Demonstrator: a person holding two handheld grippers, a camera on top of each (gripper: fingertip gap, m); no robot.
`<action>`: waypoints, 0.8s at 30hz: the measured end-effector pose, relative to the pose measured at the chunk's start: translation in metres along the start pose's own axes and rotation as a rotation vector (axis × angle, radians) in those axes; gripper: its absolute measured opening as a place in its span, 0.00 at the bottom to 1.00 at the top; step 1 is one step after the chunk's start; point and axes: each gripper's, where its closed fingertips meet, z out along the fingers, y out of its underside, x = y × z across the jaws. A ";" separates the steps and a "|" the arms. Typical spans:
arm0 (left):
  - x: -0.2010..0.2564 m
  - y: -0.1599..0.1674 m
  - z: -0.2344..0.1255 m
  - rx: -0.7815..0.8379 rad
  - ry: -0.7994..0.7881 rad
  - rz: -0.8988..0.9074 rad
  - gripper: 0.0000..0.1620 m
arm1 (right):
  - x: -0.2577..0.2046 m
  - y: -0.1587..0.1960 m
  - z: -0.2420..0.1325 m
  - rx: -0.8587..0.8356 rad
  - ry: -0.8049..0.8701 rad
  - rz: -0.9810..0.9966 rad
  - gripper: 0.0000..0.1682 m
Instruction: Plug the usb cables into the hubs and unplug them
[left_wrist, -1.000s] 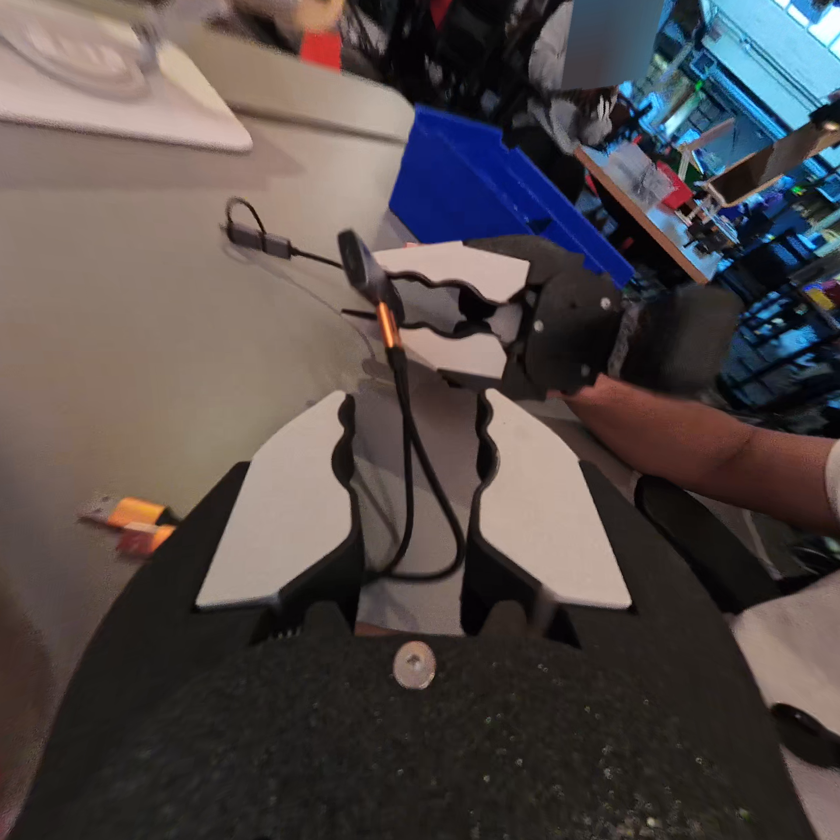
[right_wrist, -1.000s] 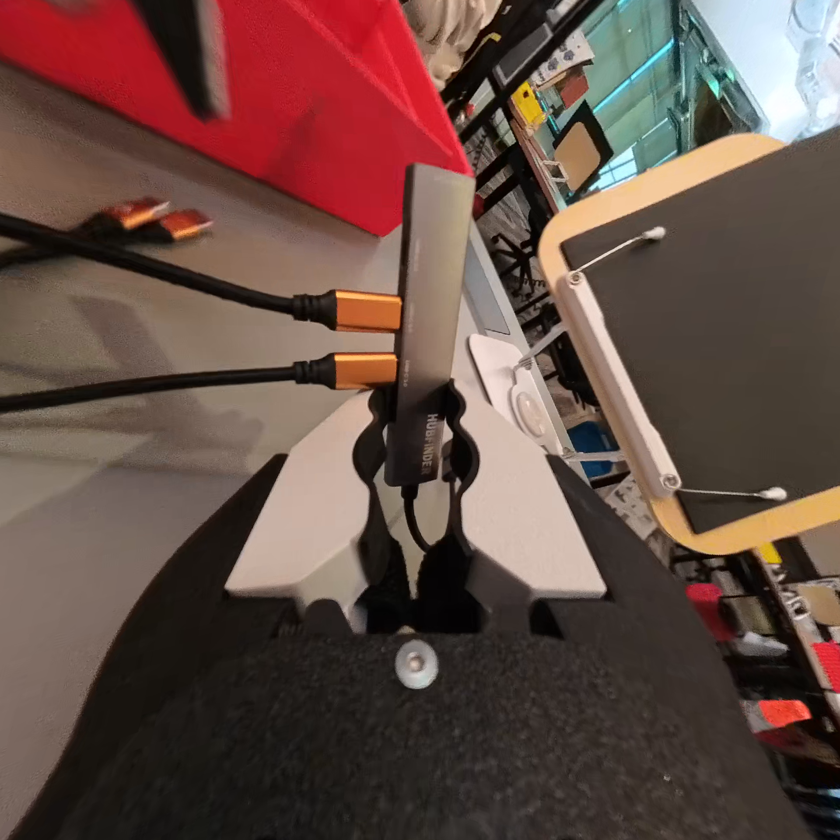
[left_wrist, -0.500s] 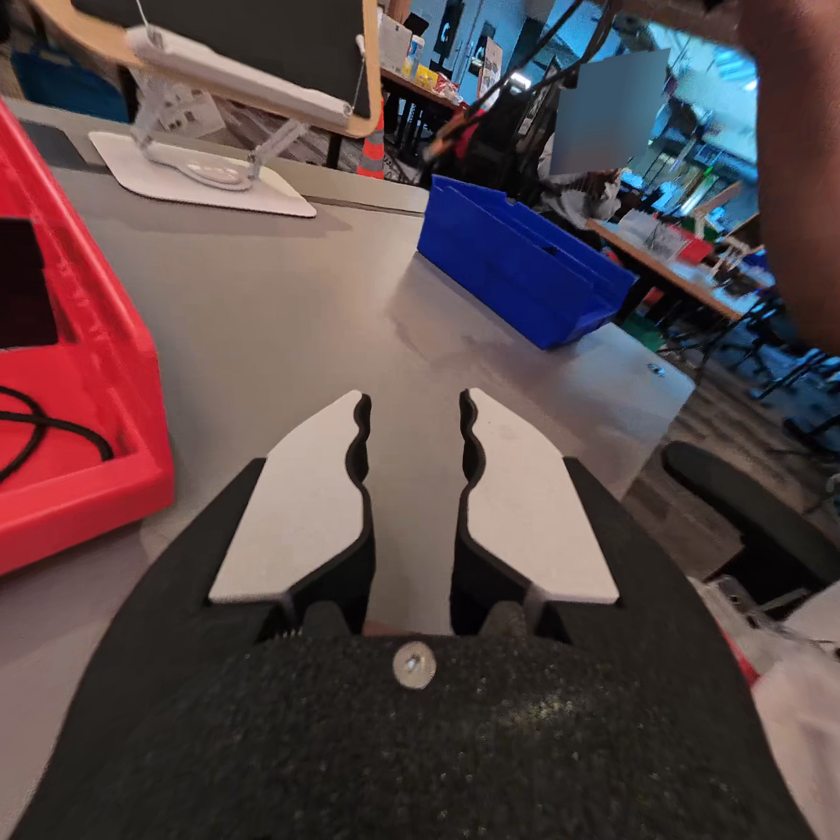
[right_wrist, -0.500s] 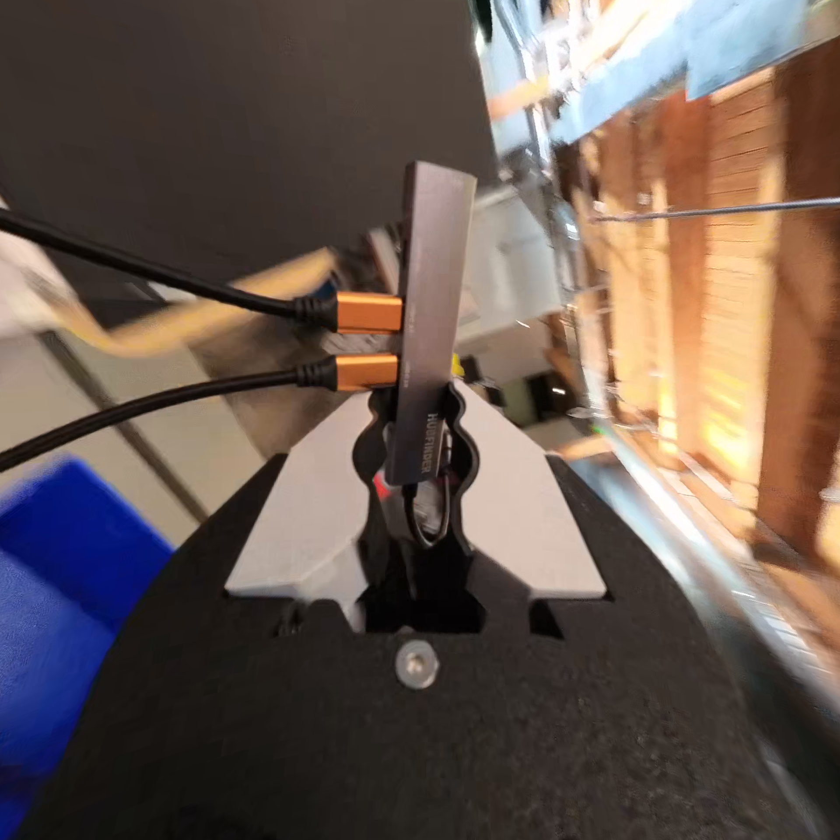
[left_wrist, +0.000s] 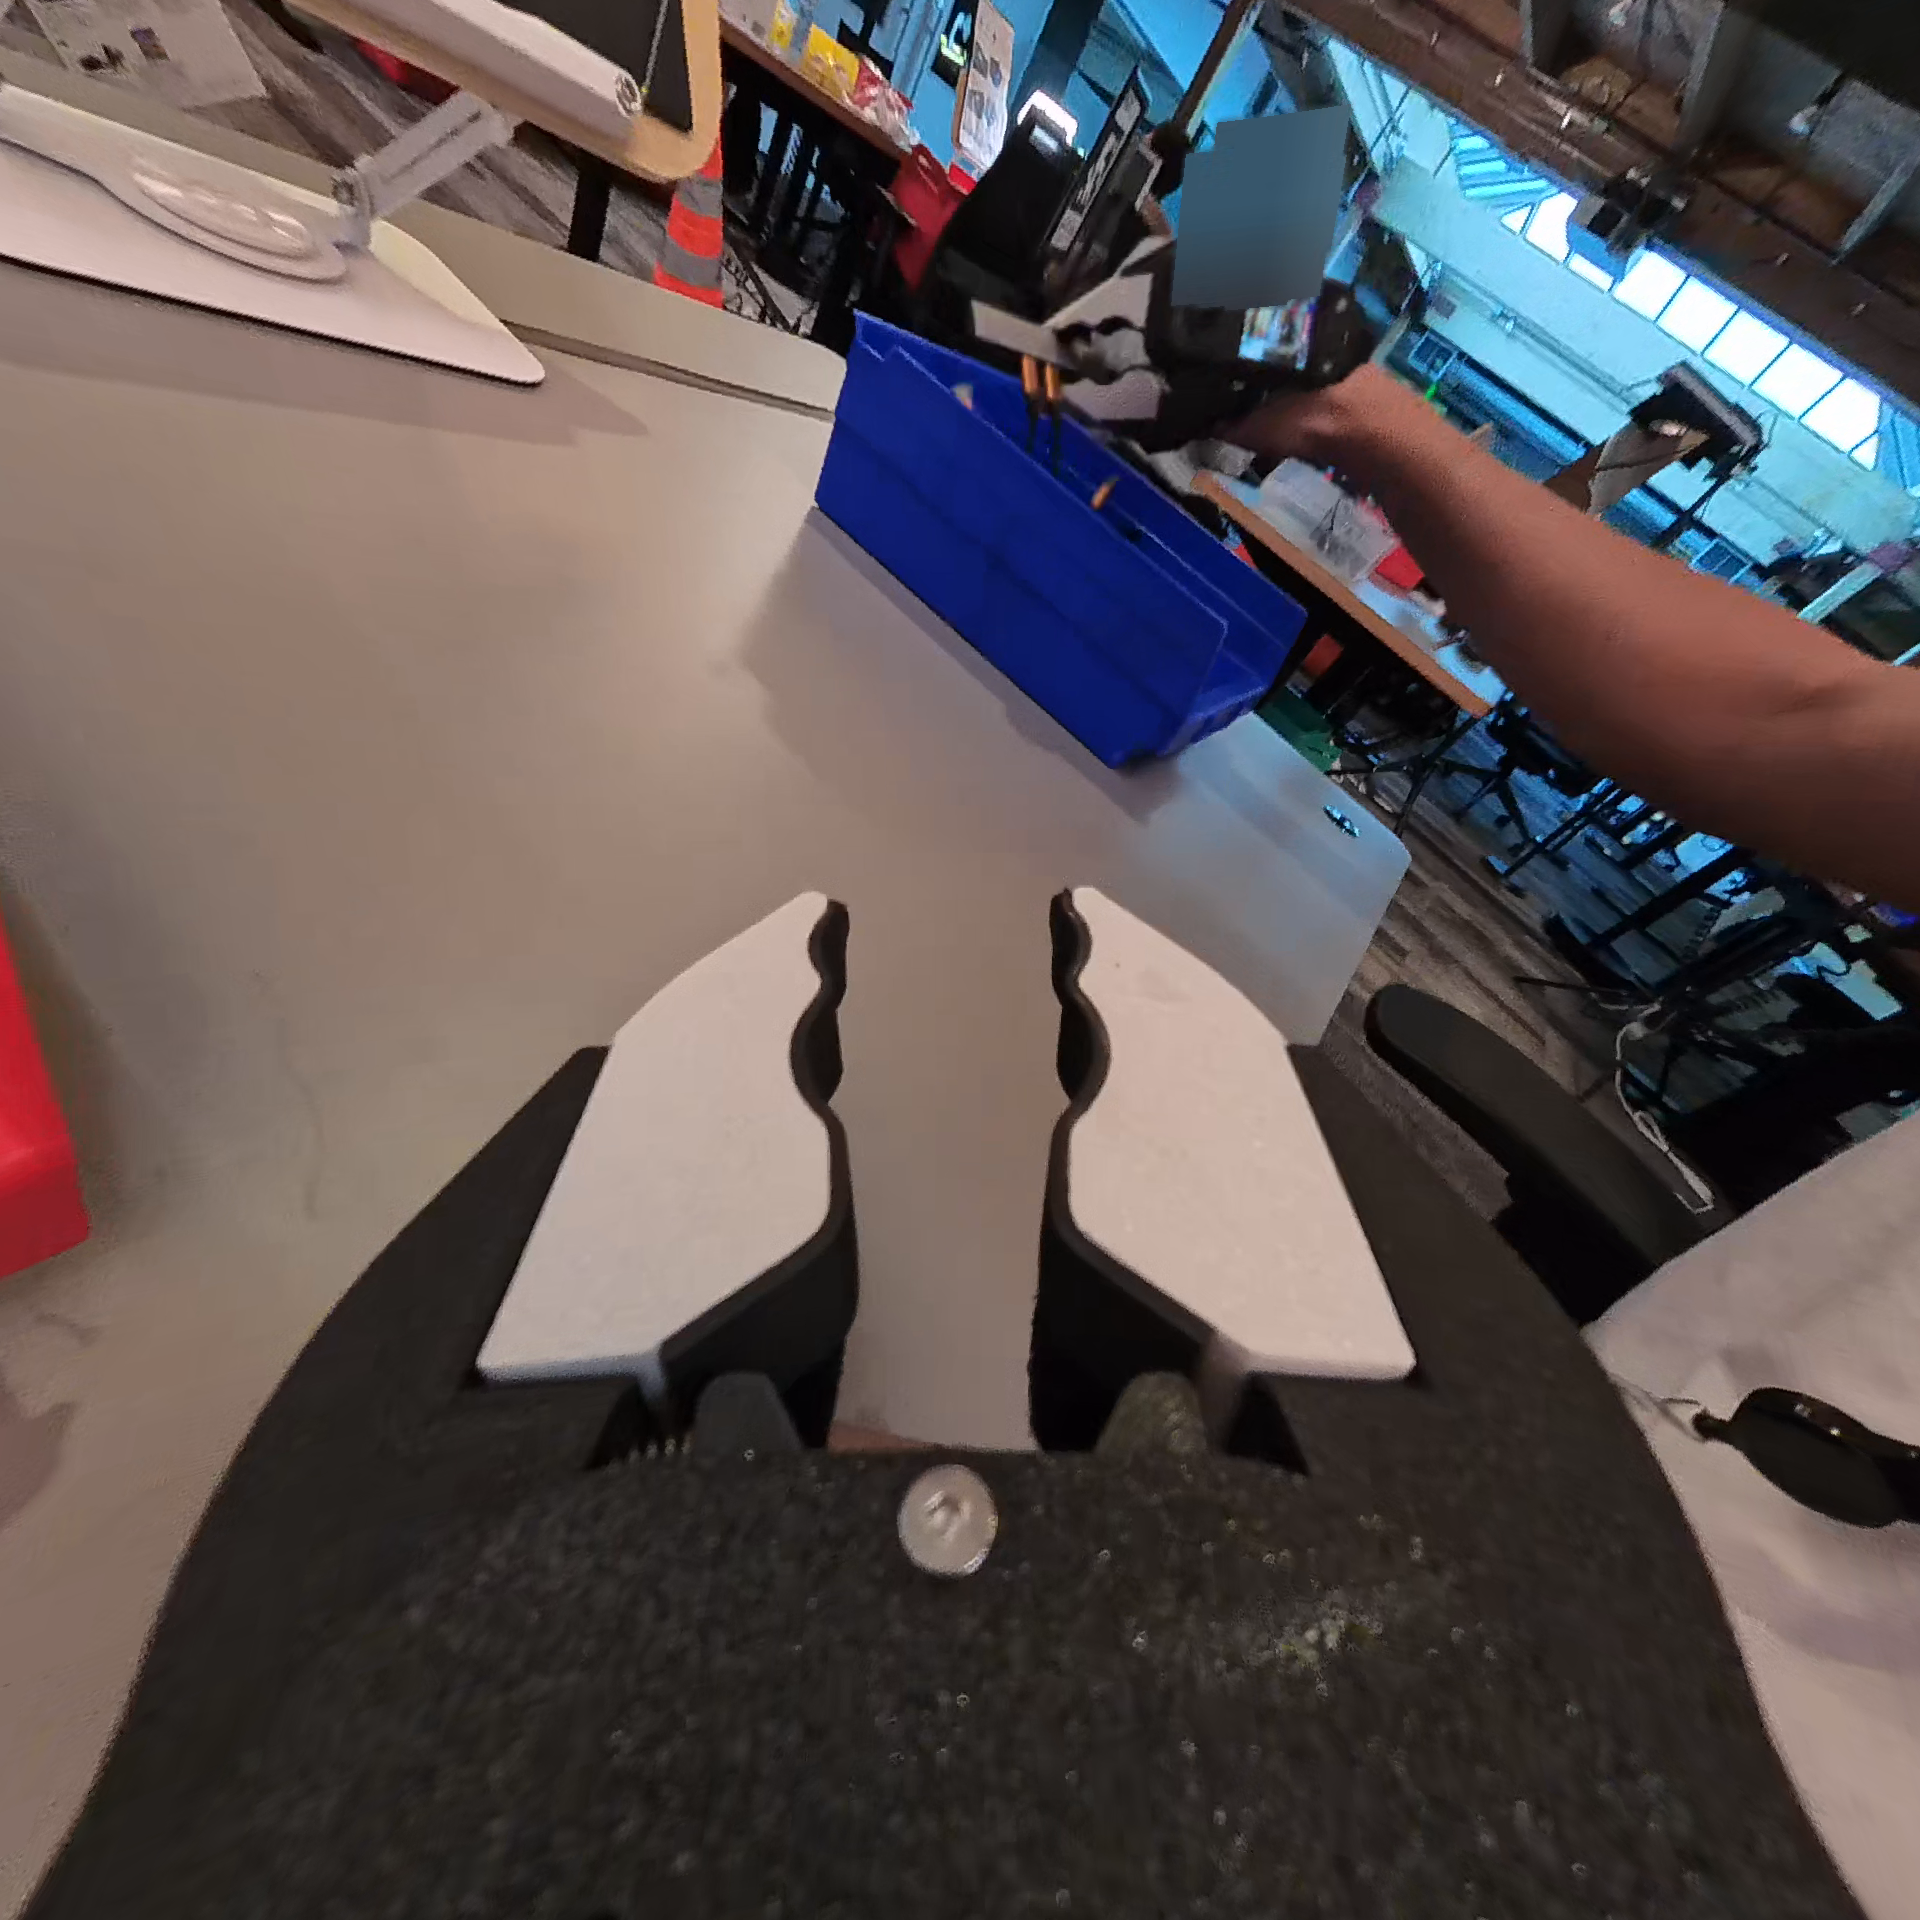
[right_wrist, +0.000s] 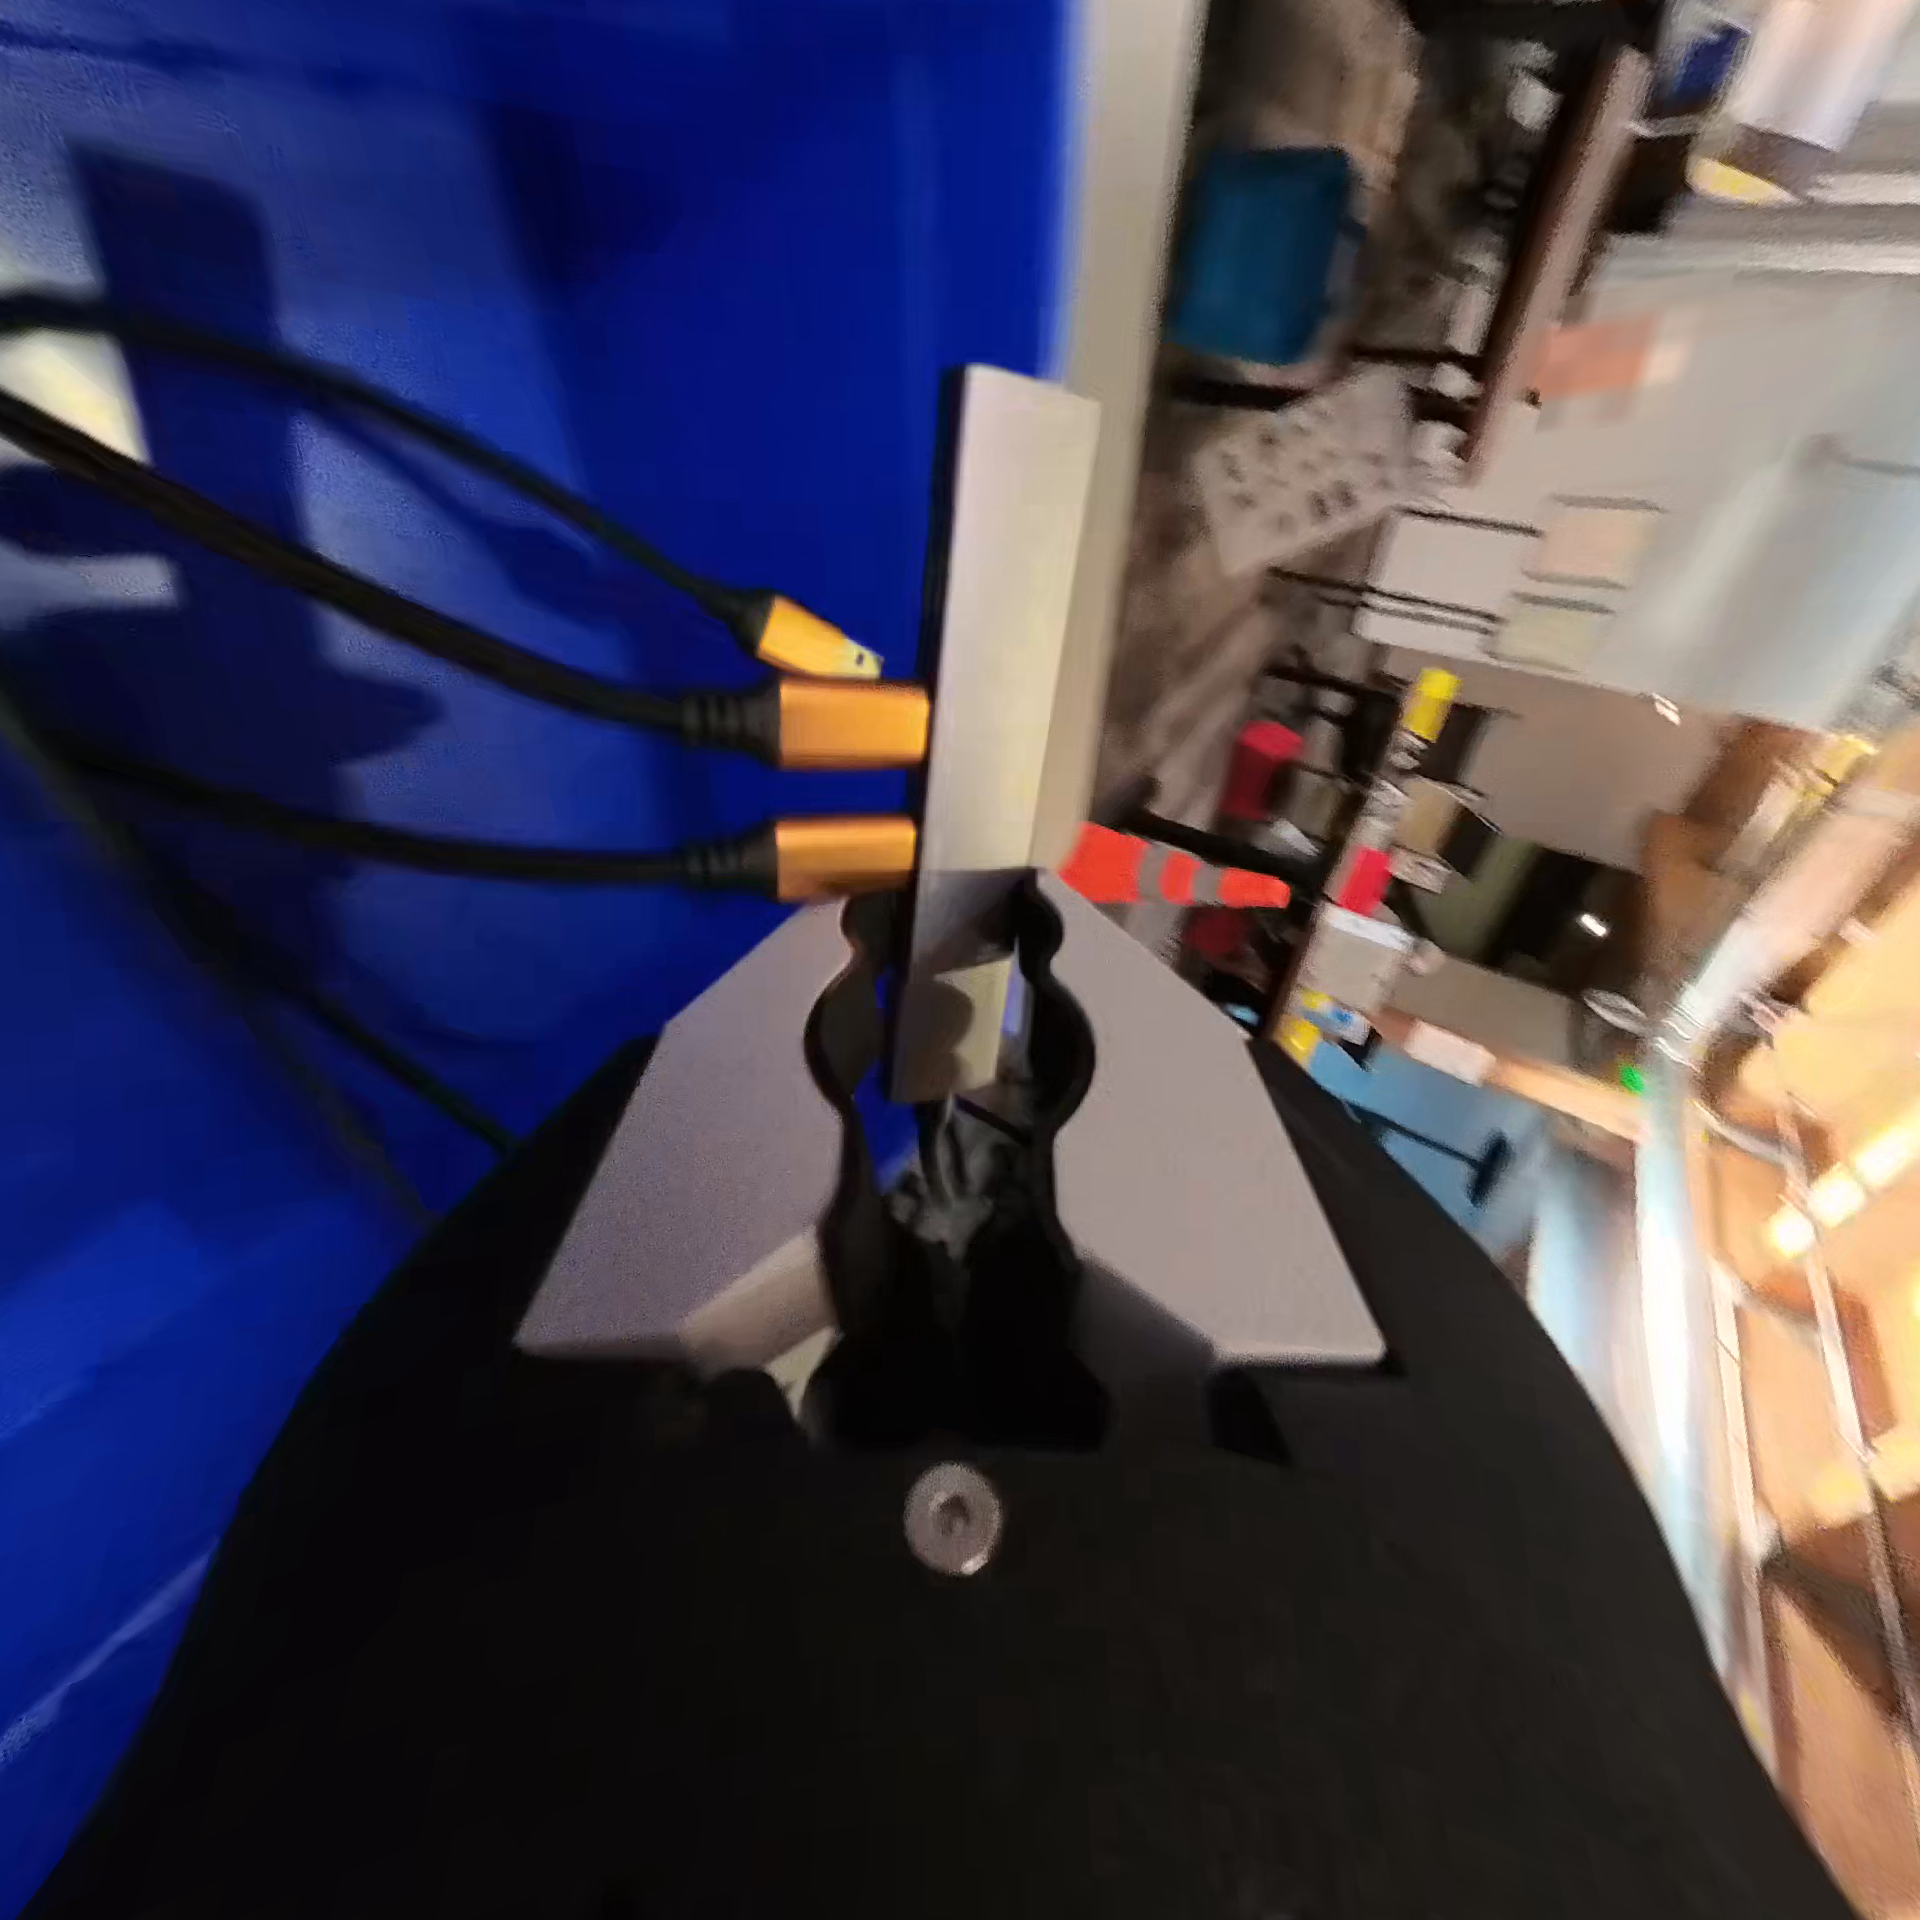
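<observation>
My right gripper (right_wrist: 945, 914) is shut on a slim grey USB hub (right_wrist: 1013, 644), held on edge. Two black cables with orange plugs (right_wrist: 847, 722) sit in the hub's side; a third loose orange plug (right_wrist: 816, 646) hangs close by. The hub hangs over a blue bin (right_wrist: 416, 520). In the left wrist view the right gripper (left_wrist: 1049, 338) shows far off above the blue bin (left_wrist: 1039, 592), its cables dangling into the bin. My left gripper (left_wrist: 948, 914) is open and empty above the grey table (left_wrist: 416, 675).
A white stand base (left_wrist: 260, 260) with a wood-edged black board sits at the table's back left. A red bin corner (left_wrist: 31, 1132) is at the left edge. A black chair (left_wrist: 1538, 1122) stands past the table's right edge. A person's forearm (left_wrist: 1662, 644) reaches across. Tip to tip, the grippers are about 55 cm apart.
My right gripper has carried the hub and cables from the table near the red bin up and over to the blue bin. My left gripper has drawn back, empty, and stays open.
</observation>
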 end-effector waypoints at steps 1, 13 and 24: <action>0.000 0.002 0.001 -0.013 -0.006 0.014 0.23 | -0.011 -0.006 0.005 0.026 -0.047 -0.018 0.11; -0.004 0.002 -0.001 -0.013 0.011 -0.026 0.23 | -0.077 -0.023 0.064 -0.013 -0.535 -0.043 0.07; -0.007 -0.004 -0.014 0.020 0.004 -0.024 0.25 | -0.003 -0.011 -0.026 0.277 -0.454 0.442 0.22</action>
